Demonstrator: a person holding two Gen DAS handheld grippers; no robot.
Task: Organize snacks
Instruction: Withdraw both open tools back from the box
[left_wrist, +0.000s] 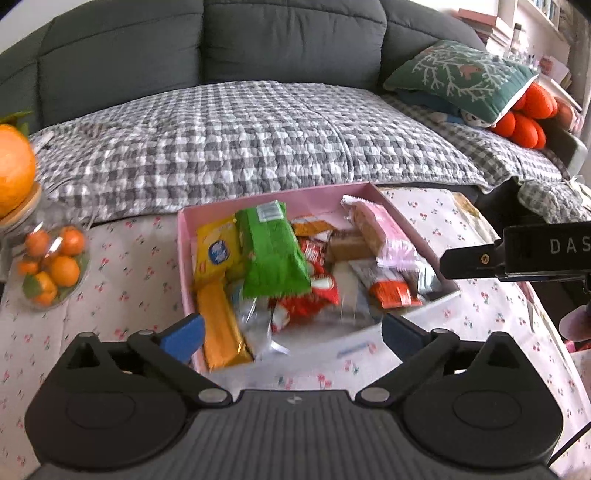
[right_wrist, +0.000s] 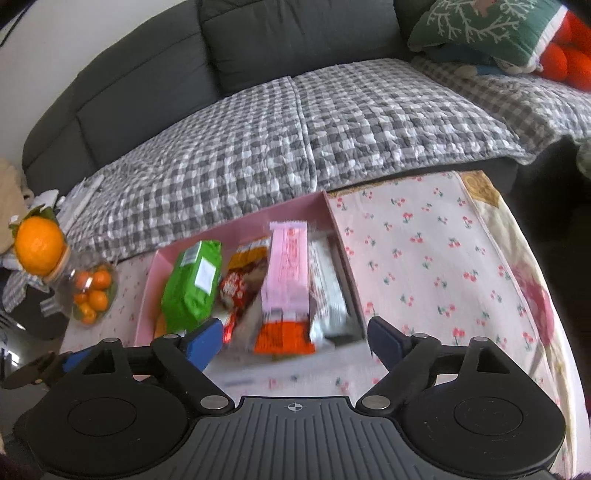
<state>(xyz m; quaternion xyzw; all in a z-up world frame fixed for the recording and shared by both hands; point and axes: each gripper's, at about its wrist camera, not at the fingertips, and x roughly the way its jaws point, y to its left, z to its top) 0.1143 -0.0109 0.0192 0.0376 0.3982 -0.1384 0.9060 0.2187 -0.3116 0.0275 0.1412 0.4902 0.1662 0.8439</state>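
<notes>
A pink box (left_wrist: 314, 197) full of snack packets sits on the cherry-print tablecloth; it also shows in the right wrist view (right_wrist: 236, 229). Inside lie a green bag (left_wrist: 271, 251), a yellow packet (left_wrist: 216, 251), a long orange bar (left_wrist: 221, 328), red wrappers (left_wrist: 314, 291) and a pink wafer pack (left_wrist: 384, 232). My left gripper (left_wrist: 293, 334) is open and empty over the box's near edge. My right gripper (right_wrist: 295, 338) is open and empty at the box's near right corner, above an orange packet (right_wrist: 282, 338). The right gripper's body shows in the left wrist view (left_wrist: 517, 254).
A clear tub of small oranges (left_wrist: 51, 267) and a large orange on a jar lid (left_wrist: 14, 173) stand left of the box. A sofa with a grey checked quilt (left_wrist: 240, 140) lies behind the table. The cherry-print tablecloth (right_wrist: 443, 258) lies right of the box.
</notes>
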